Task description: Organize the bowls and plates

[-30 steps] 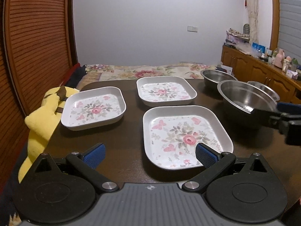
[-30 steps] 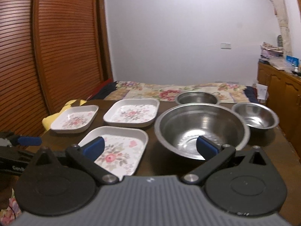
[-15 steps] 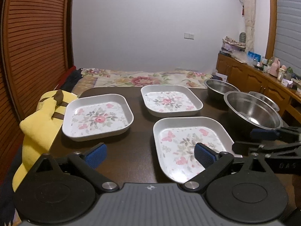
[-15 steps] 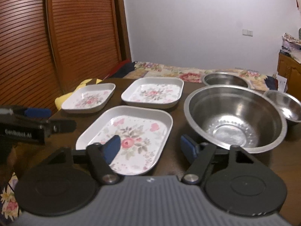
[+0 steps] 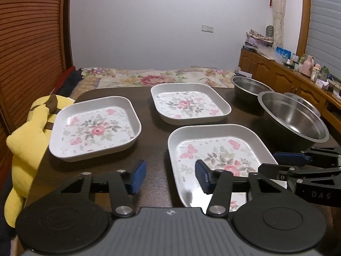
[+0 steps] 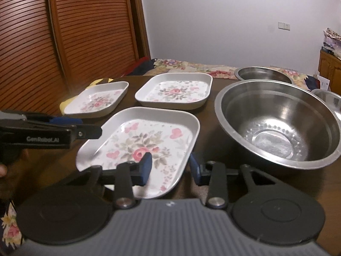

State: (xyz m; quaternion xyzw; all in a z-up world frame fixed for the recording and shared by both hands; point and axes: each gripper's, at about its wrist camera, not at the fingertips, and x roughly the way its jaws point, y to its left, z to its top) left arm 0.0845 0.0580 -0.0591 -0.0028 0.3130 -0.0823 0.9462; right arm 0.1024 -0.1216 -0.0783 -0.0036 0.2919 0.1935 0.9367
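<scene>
Now both grippers straddle the nearest floral plate [image 6: 140, 147] beside the big steel bowl [image 6: 277, 123], left gripper [image 5: 170, 176] and right gripper [image 6: 170, 168] just closing, unclenched, apparently to lift it for stacking.

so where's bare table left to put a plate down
Bare dark table shows between the left plate and the near plate. The right side is crowded: big steel bowl, two smaller ones behind.
</scene>
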